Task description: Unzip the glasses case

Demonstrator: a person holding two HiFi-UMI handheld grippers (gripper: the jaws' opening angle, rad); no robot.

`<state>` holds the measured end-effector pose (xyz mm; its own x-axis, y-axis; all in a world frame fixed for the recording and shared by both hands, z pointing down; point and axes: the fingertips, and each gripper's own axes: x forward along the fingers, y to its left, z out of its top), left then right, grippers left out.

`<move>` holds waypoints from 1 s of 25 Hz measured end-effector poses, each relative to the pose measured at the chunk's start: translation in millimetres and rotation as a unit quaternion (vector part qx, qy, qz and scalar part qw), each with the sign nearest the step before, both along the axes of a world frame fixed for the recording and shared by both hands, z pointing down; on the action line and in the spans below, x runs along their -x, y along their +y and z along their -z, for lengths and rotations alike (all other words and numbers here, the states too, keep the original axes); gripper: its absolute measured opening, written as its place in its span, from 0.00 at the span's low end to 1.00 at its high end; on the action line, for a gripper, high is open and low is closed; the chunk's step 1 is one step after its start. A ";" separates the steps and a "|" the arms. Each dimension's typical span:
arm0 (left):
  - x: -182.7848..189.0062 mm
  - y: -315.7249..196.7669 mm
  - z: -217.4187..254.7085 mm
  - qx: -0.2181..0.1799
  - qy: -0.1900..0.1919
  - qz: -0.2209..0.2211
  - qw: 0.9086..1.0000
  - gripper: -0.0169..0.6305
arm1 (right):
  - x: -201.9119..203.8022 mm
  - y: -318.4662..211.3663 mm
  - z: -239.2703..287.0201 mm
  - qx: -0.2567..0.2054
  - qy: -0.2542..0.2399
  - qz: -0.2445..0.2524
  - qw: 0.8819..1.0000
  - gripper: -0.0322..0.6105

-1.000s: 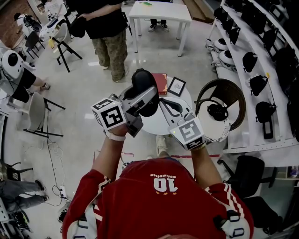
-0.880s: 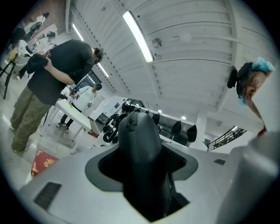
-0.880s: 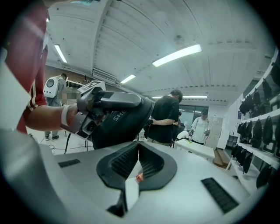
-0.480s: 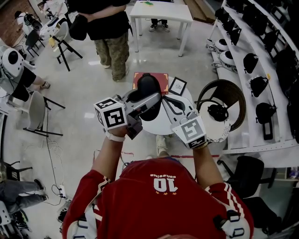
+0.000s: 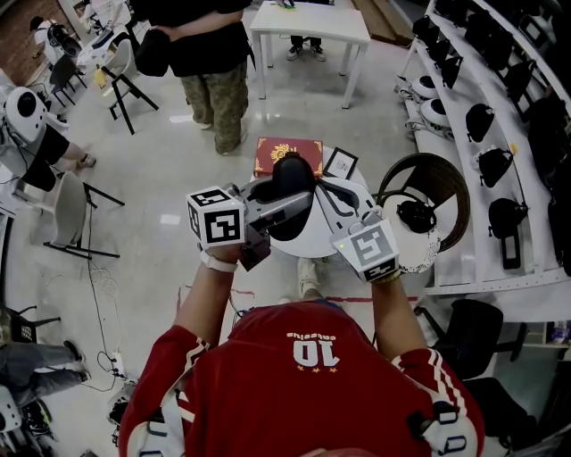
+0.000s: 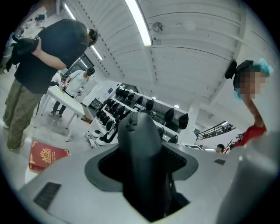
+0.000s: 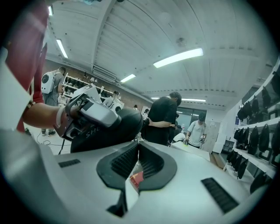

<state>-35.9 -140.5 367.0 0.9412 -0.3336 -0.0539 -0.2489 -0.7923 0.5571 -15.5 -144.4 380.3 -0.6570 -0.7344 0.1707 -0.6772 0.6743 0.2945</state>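
The black glasses case [image 5: 290, 174] is clamped upright between the jaws of my left gripper [image 5: 294, 198], above a small round white table [image 5: 312, 239]. In the left gripper view the case [image 6: 141, 157] fills the gap between the pads, its zipper end [image 6: 130, 120] pointing away. My right gripper [image 5: 319, 186] reaches in from the right, tips against the case's side. In the right gripper view its jaws [image 7: 138, 144] meet at the tips beside the case [image 7: 116, 127]. Whether they pinch the zipper pull is hidden.
A red book [image 5: 287, 150] and a small framed picture [image 5: 339, 164] lie on the round table. A round brown chair [image 5: 446, 174] stands to the right, shelves of black gear beyond it. A person [image 5: 210, 54] and a white table [image 5: 308, 22] stand further off.
My left gripper has carried the case lower and a little right, closer to the table; the red book shows more fully now. The right gripper has hardly moved.
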 end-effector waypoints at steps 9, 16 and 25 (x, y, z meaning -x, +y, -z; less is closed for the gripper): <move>-5.4 13.2 -8.9 0.009 -0.020 -0.039 0.999 0.45 | -2.9 2.0 2.5 -0.009 0.010 0.000 1.000 0.08; -10.0 24.9 -21.4 0.011 -0.057 -0.078 0.995 0.44 | -4.7 4.1 -0.5 -0.016 0.032 0.004 0.999 0.08; -15.5 37.0 -37.4 0.024 -0.099 -0.115 0.988 0.44 | -7.6 9.7 -10.5 -0.026 0.082 0.017 0.996 0.08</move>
